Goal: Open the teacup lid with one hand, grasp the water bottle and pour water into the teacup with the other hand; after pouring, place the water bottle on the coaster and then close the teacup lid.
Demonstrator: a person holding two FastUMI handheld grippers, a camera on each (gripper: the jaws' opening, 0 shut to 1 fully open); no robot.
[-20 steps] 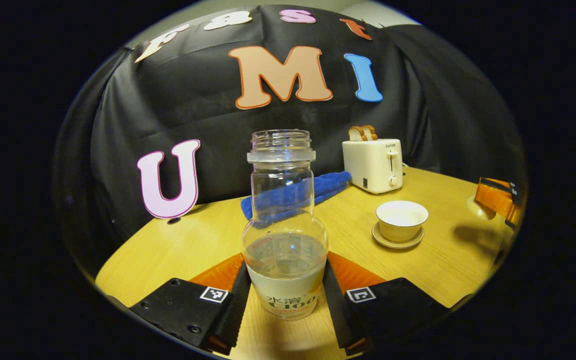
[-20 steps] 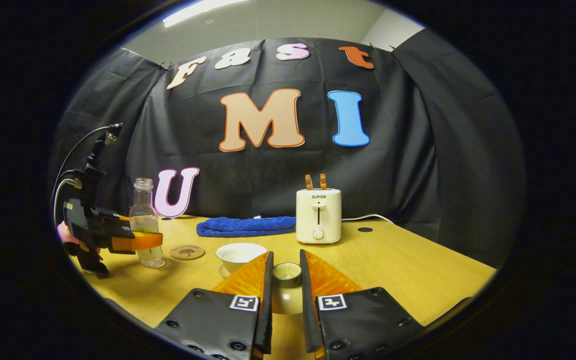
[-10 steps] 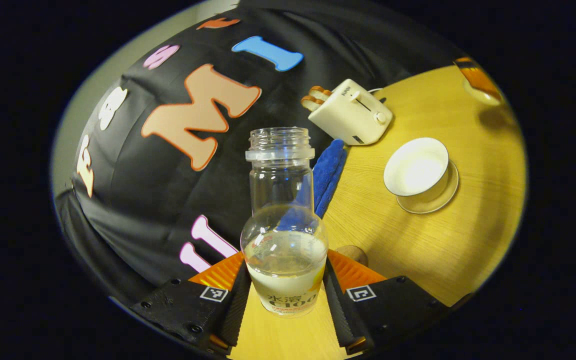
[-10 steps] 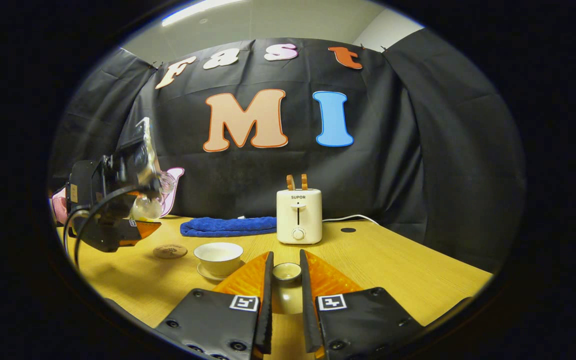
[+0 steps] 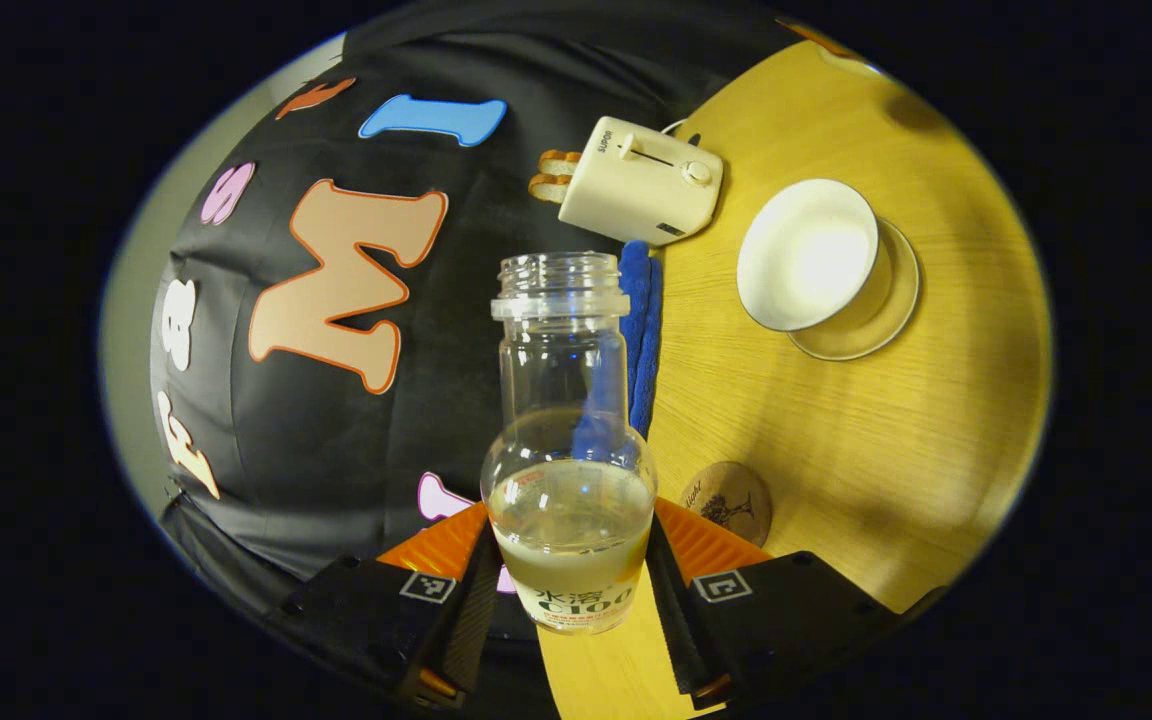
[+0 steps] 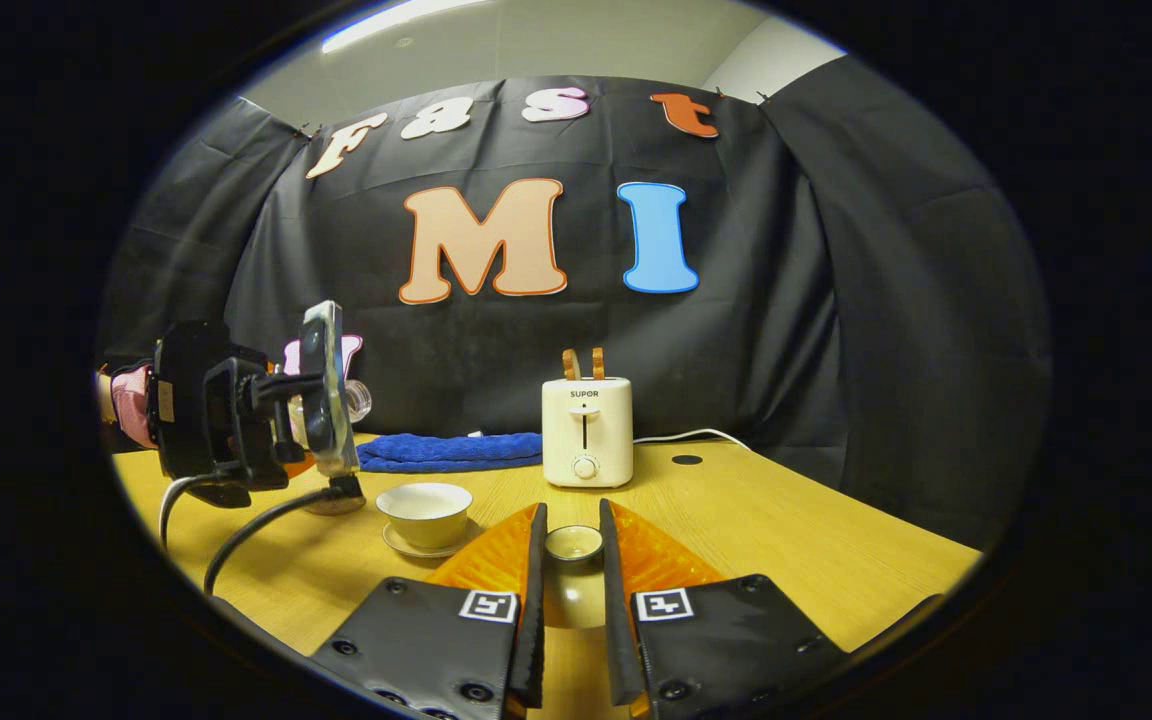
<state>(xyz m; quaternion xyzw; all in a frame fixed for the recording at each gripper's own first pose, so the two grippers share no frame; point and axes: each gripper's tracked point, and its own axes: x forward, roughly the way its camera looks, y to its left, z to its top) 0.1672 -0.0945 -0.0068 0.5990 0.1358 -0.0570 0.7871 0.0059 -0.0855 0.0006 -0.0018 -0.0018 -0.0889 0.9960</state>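
Note:
My left gripper (image 5: 568,530) is shut on the lower body of a clear, uncapped water bottle (image 5: 564,400), part full and lifted off the table. The bottle tips sideways toward the white teacup (image 5: 808,255), which stands open on its saucer (image 5: 891,320). No water has reached the bottle's mouth. A round wooden coaster (image 5: 731,500) lies bare just beside my left fingers. In the right gripper view, my right gripper (image 6: 570,530) is shut on the small teacup lid (image 6: 573,545), held low over the table to the right of the teacup (image 6: 426,503). The left gripper (image 6: 276,430) hangs just left of that cup.
A cream toaster (image 6: 586,430) with bread slices stands at the back, its cord running off to the right. Beside it along the black wall lies a folded blue towel (image 6: 446,452). A sleeve and hand (image 6: 131,410) hold the left gripper. Bare wooden tabletop (image 6: 796,540) stretches to the right.
The left gripper has lifted the bottle, moved it toward the teacup and kept tipping it over. The right gripper holds the lid almost still.

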